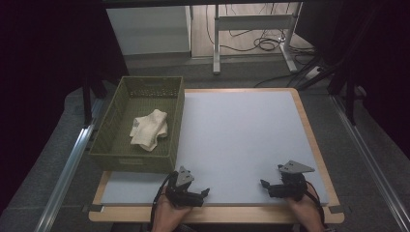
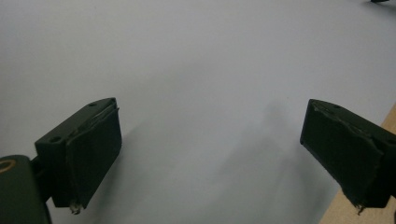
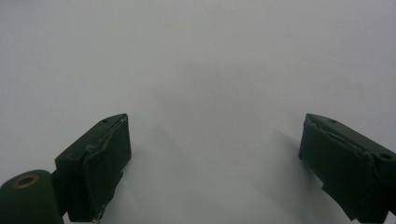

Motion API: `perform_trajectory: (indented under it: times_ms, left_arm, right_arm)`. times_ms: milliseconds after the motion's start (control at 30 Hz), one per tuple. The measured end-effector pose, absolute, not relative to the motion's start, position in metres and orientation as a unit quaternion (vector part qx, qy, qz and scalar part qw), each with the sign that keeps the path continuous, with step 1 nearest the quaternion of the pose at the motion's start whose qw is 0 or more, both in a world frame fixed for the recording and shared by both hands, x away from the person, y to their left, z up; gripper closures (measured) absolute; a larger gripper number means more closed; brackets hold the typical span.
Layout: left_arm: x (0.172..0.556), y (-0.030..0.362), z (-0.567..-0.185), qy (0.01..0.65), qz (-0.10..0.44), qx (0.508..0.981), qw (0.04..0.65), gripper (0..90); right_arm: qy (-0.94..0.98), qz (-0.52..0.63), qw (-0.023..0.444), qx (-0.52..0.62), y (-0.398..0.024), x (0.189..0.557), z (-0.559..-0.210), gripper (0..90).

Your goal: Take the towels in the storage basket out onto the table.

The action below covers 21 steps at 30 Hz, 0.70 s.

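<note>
Bench (image 1: 309, 140): wooden-edged top covered by a pale grey-blue mat (image 1: 241, 135), bare across its middle and right portion.

Left gripper (image 1: 202, 193): held at the near edge, left of centre, pointing right along the mat. In the left gripper view (image 2: 210, 149) its jaws stand wide apart, released, with bare mat between them and a strip of wooden edge at lower right.

Right gripper (image 1: 265, 184): held at the near edge towards the right, pointing left. In the right gripper view (image 3: 215, 154) its jaws are likewise spread, grasping nothing.

Green woven basket (image 1: 171, 130): stands at the bench's left side, overhanging its left edge. A cream cloth (image 1: 149, 128) lies crumpled inside on the basket floor, well apart from both grippers.

Room: grey carpeted floor (image 1: 63, 125), metal rails (image 1: 63, 179) along both sides, dark curtains (image 1: 43, 58) left and right, a metal-legged frame (image 1: 251, 21) and loose cables (image 1: 266, 43) beyond the far edge.
</note>
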<state>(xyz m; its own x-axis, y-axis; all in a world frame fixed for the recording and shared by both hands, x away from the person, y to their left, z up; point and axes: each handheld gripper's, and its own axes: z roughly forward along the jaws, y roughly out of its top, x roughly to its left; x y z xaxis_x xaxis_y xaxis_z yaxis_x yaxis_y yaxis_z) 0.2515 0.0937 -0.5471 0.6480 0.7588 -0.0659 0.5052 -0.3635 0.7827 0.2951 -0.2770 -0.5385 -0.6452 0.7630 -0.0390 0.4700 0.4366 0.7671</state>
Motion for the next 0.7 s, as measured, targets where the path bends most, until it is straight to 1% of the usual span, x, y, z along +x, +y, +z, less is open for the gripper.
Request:
perform_trajectory:
  times_ms: [333,700]
  left_arm:
    - [0.257,0.094,-0.527,0.375,0.161,0.816,0.408,5.5]
    - [0.272,0.087,-0.512,0.366,0.151,0.824,0.405,5.2]
  right_arm:
    - [0.825,0.377,0.194,0.374,-0.277,0.295,-0.538,9.3]
    - [0.825,0.377,0.193,0.373,-0.277,0.295,-0.538,9.3]
